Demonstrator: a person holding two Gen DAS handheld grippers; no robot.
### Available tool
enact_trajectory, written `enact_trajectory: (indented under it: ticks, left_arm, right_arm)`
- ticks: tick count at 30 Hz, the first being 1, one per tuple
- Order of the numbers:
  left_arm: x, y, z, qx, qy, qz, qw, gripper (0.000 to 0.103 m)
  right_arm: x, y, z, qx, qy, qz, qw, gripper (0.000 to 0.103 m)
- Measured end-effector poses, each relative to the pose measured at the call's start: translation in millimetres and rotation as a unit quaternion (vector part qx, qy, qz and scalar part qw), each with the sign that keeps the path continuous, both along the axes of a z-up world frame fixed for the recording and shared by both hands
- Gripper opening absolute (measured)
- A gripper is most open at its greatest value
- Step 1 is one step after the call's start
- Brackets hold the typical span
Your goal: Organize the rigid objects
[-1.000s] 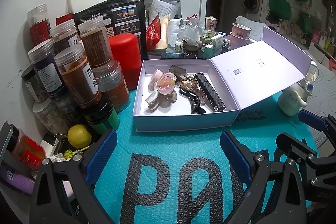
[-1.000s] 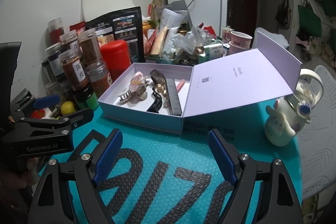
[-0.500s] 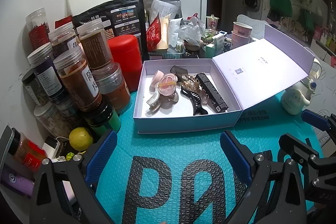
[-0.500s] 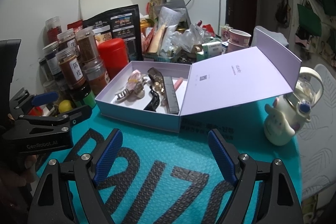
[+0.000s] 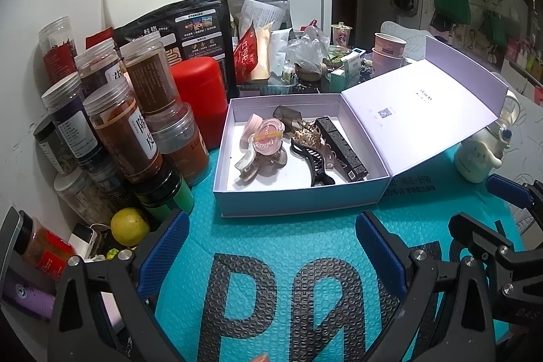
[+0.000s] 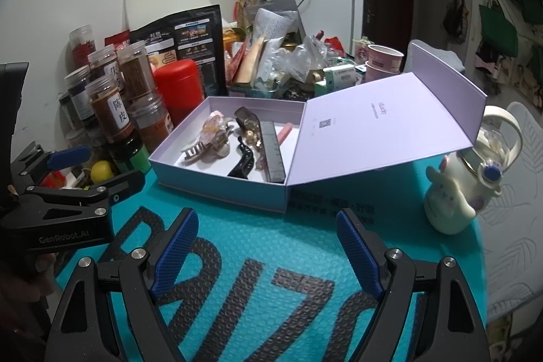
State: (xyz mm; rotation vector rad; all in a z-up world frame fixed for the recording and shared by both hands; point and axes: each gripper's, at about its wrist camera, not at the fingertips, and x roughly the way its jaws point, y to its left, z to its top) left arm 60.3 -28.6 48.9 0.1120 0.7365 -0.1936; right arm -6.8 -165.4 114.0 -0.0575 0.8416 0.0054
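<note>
Teal mat (image 5: 271, 246): covers table | lavender box (image 5: 298, 197): on mat, lid folded open rightward, holding hair clips (image 5: 261, 145) and black case (image 5: 341, 143) | left gripper (image 5: 271, 246): jaws spread, empty | right gripper (image 6: 266, 248): jaws spread, empty, before box

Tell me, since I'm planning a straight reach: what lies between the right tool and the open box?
Only bare teal mat between the right tool and the box, per the right wrist view.
</note>
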Motion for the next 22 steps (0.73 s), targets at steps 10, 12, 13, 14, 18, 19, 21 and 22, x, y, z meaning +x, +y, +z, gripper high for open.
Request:
enact_trajectory:
  ticks: [10, 12, 13, 14, 18, 19, 21, 22]
  left_arm:
    - [4.0, 0.2, -4.6, 0.008, 0.008, 0.009, 0.9999, 0.100]
    - [4.4, -0.2, -5.3, 0.009, 0.009, 0.009, 0.9999, 0.100]
    - [5.2, -0.3, -5.7, 0.010, 0.010, 0.009, 0.9999, 0.100]
    - [5.4, -0.4, -6.0, 0.010, 0.010, 0.009, 0.9999, 0.100]
    - [6.3, -1.9, -8.4, 0.010, 0.013, 0.003, 0.9999, 0.100]
    - [6.1, -2.1, -9.0, 0.009, 0.014, 0.001, 0.9999, 0.100]
    - [6.4, -3.7, -10.7, 0.011, 0.017, -0.001, 0.9998, 0.100]
    - [6.4, -4.1, -11.6, 0.013, 0.017, -0.001, 0.9998, 0.100]
  right_arm:
    - [1.9, -2.1, -2.8, 0.000, 0.007, -0.003, 1.000, 0.084]
    - [3.7, -2.0, -3.6, 0.001, 0.009, -0.003, 1.000, 0.084]
    - [3.5, -2.1, -4.2, 0.001, 0.011, -0.003, 1.000, 0.084]
    - [4.2, -1.5, -4.5, 0.001, 0.012, -0.003, 1.000, 0.084]
    - [4.4, -1.9, -5.7, 0.002, 0.015, -0.005, 1.000, 0.084]
    - [4.7, -2.1, -5.9, 0.002, 0.015, -0.005, 1.000, 0.084]
    - [4.8, -2.7, -6.4, 0.002, 0.017, -0.005, 1.000, 0.084]
    - [5.4, -2.5, -6.9, 0.002, 0.017, -0.006, 1.000, 0.084]
